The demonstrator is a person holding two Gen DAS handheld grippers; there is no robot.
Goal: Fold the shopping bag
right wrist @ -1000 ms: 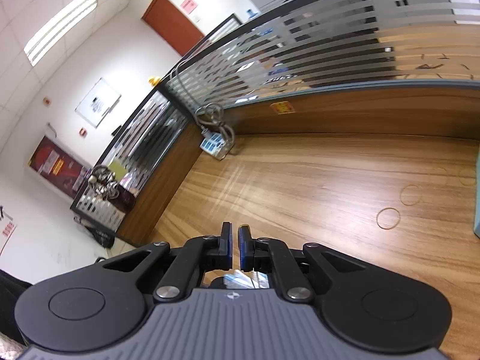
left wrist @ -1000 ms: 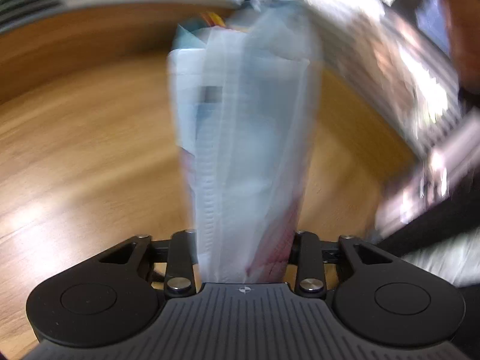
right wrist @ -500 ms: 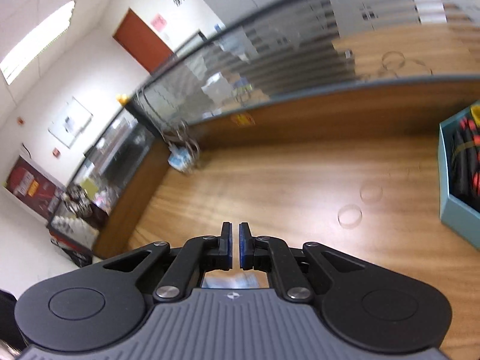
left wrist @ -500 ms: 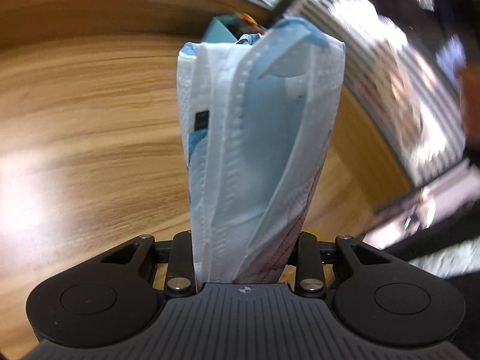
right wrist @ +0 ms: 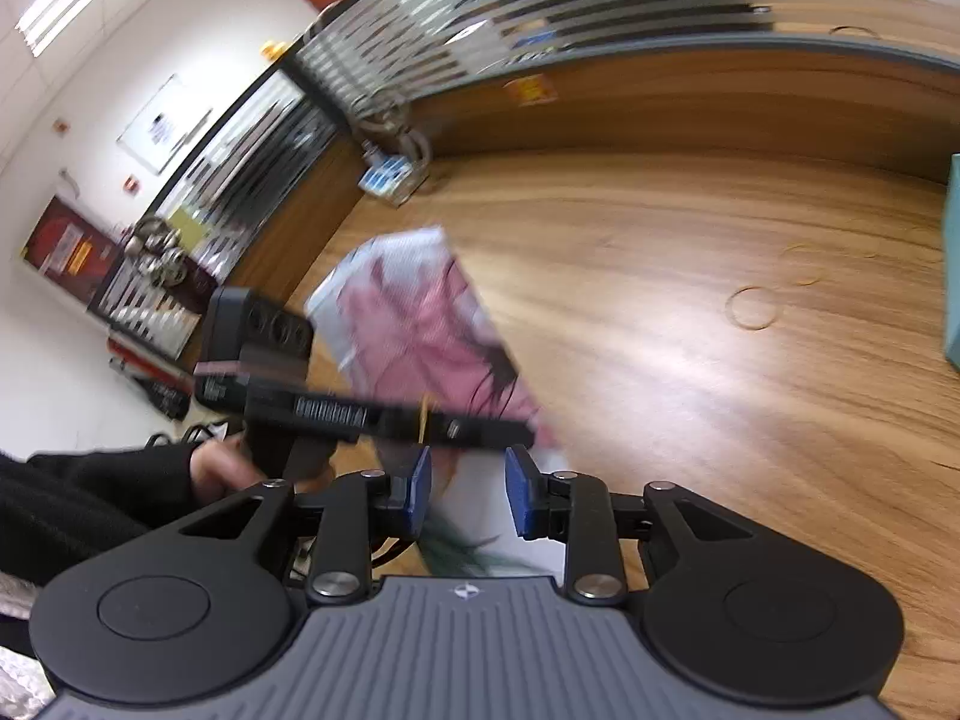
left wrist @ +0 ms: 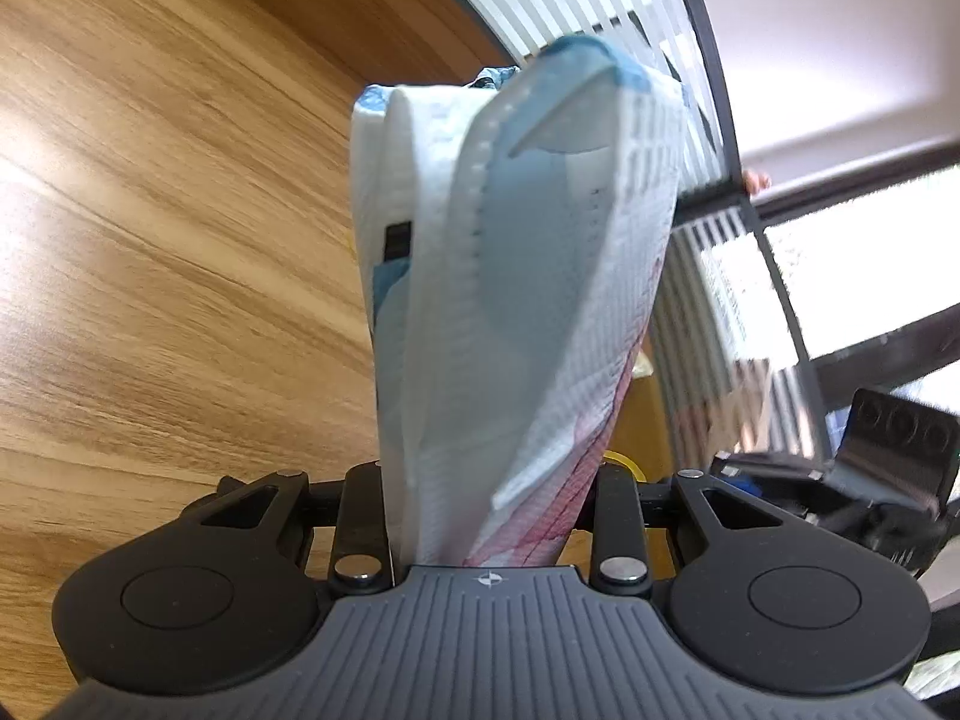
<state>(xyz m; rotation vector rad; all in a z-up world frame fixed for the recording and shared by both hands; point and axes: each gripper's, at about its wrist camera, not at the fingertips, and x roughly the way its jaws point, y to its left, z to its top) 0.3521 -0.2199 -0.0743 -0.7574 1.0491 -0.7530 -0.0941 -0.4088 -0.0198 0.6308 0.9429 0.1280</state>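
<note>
Two grippers share the work at this moment, and the advice runs from the left one to the right. The left gripper [left wrist: 489, 480] is clamped on a folded white woven-plastic shopping bag with pale blue panels and a pink-red print [left wrist: 516, 276]; the bundle stands up thick between its black fingers, clear of the wooden table [left wrist: 168, 252] as far as its wrist view shows. In the right wrist view that same gripper shows as a dark bar across the bag's pink printed face [right wrist: 414, 324], with a person's hand and black sleeve [right wrist: 210, 474] behind it. The right gripper [right wrist: 468, 489] has its blue pads apart, having just been opening, and the bag's lower white edge lies in the gap, though the pads do not appear to press on it. To do the step well, I judge the left grip should stay firm so the layers do not splay, while the right gripper closes squarely on all layers near the edge, not on one loose flap. Blur leaves the exact layer count unclear.
</note>
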